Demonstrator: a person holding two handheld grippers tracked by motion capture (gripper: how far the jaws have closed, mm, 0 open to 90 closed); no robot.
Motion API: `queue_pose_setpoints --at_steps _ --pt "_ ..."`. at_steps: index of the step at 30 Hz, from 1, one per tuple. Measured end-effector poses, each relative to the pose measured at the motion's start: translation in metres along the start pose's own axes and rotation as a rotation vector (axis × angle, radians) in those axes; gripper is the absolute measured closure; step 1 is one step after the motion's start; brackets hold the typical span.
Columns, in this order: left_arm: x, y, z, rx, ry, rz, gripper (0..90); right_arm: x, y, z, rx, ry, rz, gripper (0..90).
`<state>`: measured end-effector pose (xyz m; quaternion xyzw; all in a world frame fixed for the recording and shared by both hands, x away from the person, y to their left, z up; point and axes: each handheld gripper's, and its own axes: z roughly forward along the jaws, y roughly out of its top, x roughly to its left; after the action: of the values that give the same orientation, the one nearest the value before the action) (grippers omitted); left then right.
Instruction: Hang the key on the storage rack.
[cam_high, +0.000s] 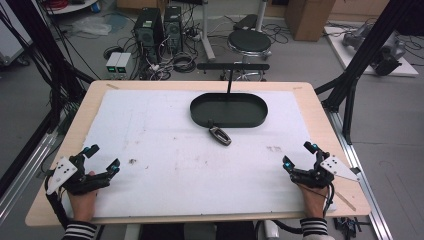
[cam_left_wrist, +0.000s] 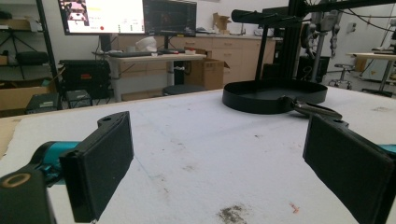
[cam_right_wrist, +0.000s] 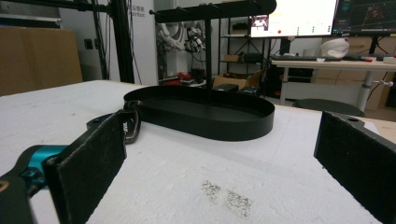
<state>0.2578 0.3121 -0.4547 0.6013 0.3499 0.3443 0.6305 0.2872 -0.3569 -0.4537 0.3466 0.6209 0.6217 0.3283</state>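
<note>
Both grippers, left (cam_high: 102, 159) and right (cam_high: 299, 155), rest empty, jaws wide. Reach squarely for what looks like a carabiner (cam_high: 220, 135) beside the tray (cam_high: 200, 116), then close.

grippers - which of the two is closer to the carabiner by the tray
The right gripper looks slightly closer to the carabiner, which lies just in front of the black oval tray; the left gripper sits farther off.

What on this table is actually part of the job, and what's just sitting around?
Part of the job:
- carabiner lying on the white mat
- black oval tray with its hanging bar, right behind it
- left gripper and right gripper, both open, holding nothing

Just lying about:
- computer towers, stool, cables on the floor
</note>
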Motion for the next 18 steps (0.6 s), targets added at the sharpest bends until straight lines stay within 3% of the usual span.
queue_pose_setpoints --at_steps 18 --pt "0.0002 0.0002 0.0 -0.001 -0.003 0.001 9.0 0.001 0.0006 0.0011 0.001 -0.003 -0.011 1.2"
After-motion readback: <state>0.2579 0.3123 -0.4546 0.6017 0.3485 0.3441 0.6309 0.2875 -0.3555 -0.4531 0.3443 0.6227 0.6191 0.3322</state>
